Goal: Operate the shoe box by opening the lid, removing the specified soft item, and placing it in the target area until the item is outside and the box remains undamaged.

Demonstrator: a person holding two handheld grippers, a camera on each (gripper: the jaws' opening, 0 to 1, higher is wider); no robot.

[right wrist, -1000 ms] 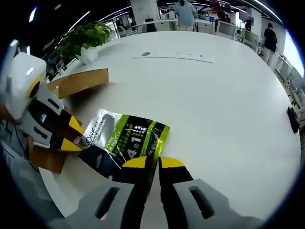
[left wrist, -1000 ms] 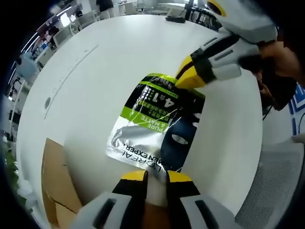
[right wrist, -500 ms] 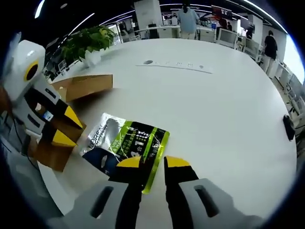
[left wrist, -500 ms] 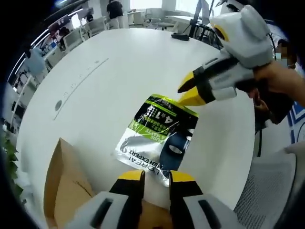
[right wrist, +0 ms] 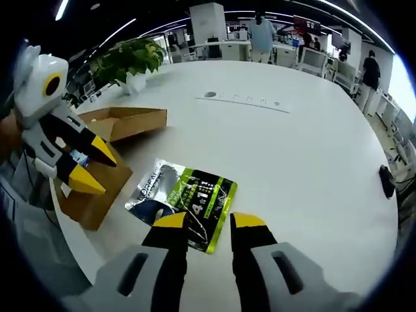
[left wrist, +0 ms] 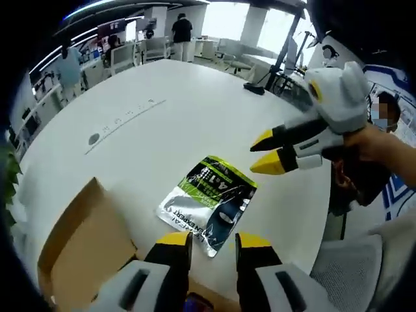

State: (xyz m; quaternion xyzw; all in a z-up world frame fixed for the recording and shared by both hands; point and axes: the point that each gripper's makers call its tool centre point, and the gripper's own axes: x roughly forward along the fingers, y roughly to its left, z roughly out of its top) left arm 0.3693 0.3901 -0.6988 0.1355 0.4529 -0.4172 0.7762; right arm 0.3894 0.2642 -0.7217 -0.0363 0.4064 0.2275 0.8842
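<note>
- Pouch [left wrist: 208, 207], green, silver and dark: lies flat on the white table [right wrist: 305, 149], outside and just beside the open cardboard shoe box [right wrist: 107, 162].
- Left gripper [left wrist: 214, 242]: jaws spread, empty, above the pouch's edge.
- Right gripper [right wrist: 209, 221]: jaws spread, empty, raised over the pouch.

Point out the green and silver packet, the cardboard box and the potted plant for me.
Green and silver packet [right wrist: 185, 197], right gripper view, on its green printed middle.
Cardboard box [right wrist: 133, 121], right gripper view, on its front wall.
Potted plant [right wrist: 127, 58], right gripper view, on the leaves.
</note>
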